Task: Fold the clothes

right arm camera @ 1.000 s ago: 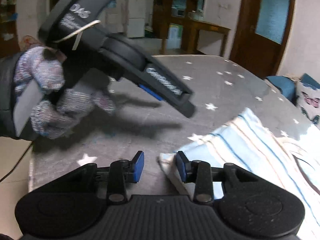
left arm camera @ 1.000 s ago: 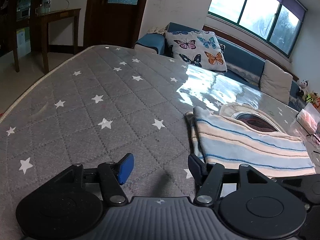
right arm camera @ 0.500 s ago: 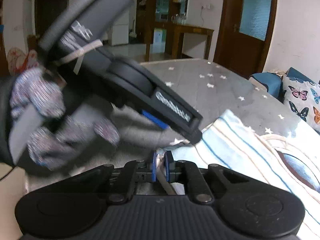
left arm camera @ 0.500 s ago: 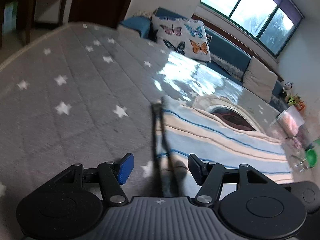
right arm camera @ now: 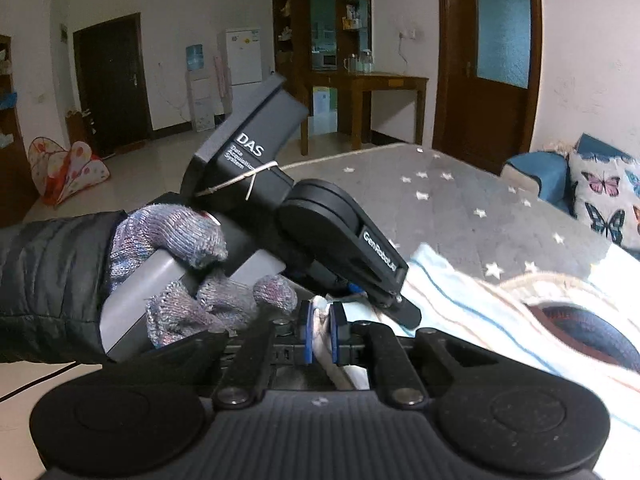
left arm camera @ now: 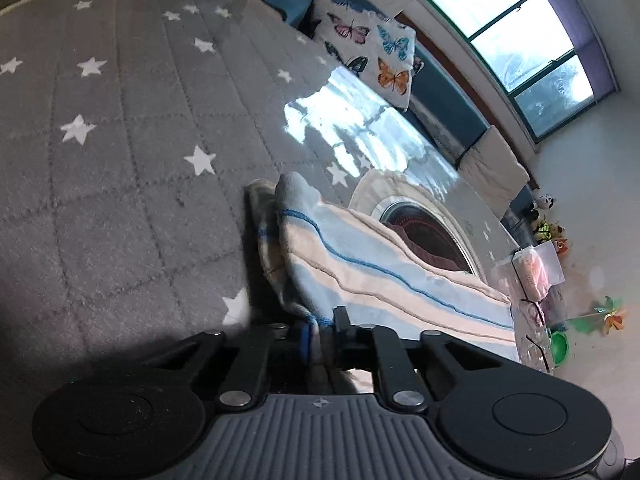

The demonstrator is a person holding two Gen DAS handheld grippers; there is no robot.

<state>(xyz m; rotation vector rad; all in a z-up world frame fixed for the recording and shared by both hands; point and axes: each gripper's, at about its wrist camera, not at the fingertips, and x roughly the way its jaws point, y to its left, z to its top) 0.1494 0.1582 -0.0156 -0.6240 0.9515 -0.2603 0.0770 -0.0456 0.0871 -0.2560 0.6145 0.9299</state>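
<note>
Your left gripper [left arm camera: 321, 334] is closing on the near corner of the striped garment [left arm camera: 384, 276], fabric pinched between its pads. Your right gripper [right arm camera: 320, 334] clamps the adjacent edge. The garment lies on the star-patterned mattress [left arm camera: 120, 152], right of centre.

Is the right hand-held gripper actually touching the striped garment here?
Touching. In the right wrist view, the right hand-held gripper has both blue pads pressed on a bunched edge of the striped garment, with fabric pinched between them.
</note>
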